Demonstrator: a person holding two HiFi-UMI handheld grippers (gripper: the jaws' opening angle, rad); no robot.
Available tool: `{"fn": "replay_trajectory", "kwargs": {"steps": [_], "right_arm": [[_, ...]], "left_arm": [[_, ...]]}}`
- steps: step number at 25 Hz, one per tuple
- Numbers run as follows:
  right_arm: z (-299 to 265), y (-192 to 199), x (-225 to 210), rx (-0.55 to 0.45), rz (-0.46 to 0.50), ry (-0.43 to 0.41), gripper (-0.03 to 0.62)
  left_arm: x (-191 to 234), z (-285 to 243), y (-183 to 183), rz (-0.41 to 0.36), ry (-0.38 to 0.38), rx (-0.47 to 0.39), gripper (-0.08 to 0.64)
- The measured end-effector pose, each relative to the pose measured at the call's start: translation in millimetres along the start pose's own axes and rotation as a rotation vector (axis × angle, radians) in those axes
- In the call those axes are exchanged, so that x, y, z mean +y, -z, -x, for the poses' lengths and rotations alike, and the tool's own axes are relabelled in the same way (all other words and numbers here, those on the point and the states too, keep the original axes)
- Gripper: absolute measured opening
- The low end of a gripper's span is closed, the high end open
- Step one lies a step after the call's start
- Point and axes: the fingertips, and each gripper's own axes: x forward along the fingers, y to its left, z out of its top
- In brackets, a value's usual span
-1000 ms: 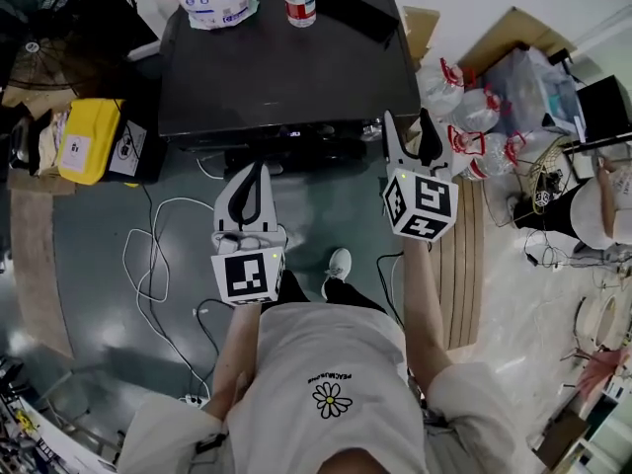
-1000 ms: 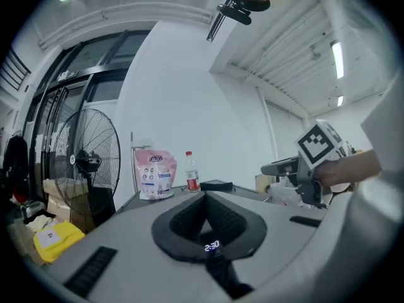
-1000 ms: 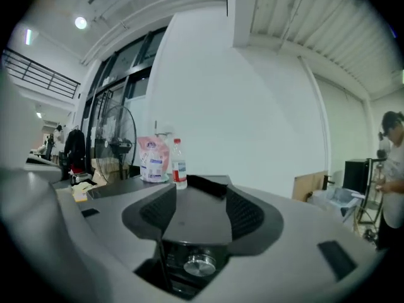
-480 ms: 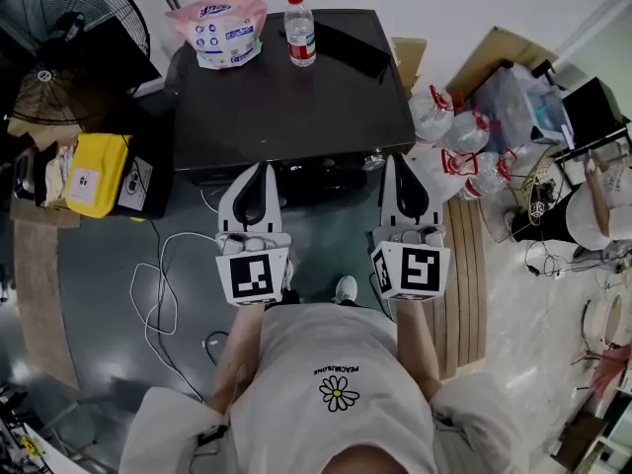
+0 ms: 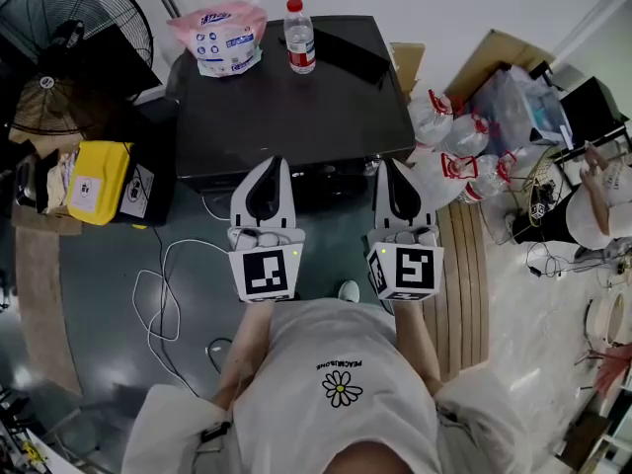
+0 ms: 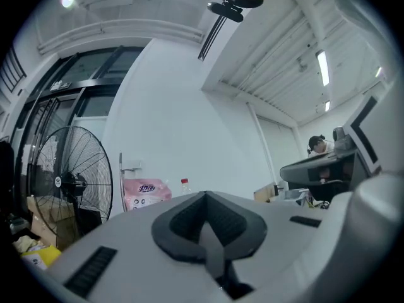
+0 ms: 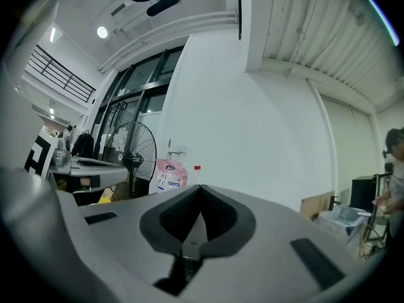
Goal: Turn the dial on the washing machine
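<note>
Black and glossy on top, the washing machine (image 5: 296, 107) stood against the white wall, right in front of the person. On its lid were a pink bag (image 5: 222, 38), a water bottle (image 5: 298, 36) with a red cap and a flat black object (image 5: 346, 47). The dial itself I could not pick out for certain. A small shiny part (image 5: 372, 166) sat at the right end of the machine's front edge, just beside the right tool's tip.

The left hand-held gripper (image 5: 274, 161) was clenched with nothing in it, its dark pads (image 6: 189, 223) pressed together, and it pointed at the machine's front. The right hand-held gripper (image 5: 387, 164) was clenched too and equally empty. The two were level, side by side and a little apart, neither touching the machine.

A standing fan (image 5: 69, 28) and a yellow case (image 5: 97, 181) were off to the left. Tied plastic bags (image 5: 449, 141) were heaped on the right, and a white cable (image 5: 163, 284) looped over the floor.
</note>
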Motion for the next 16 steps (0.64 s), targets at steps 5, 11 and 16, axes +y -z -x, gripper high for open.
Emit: {"fn": "replay_trajectory", "kwargs": {"steps": [5, 11, 16], "right_arm": [[-4.1, 0.9, -2.4, 0.004, -0.006, 0.003, 0.003], [-4.4, 4.9, -2.2, 0.017, -0.009, 0.006, 0.003], [-1.0, 6.7, -0.8, 0.022, -0.007, 0.008, 0.003]], "left_arm": [[2.7, -4.0, -4.1, -0.003, -0.001, -0.006, -0.002], [7.9, -3.1, -5.4, -0.003, -0.008, -0.002, -0.002], [10.1, 1.9, -6.9, -0.005, -0.016, -0.005, -0.002]]}}
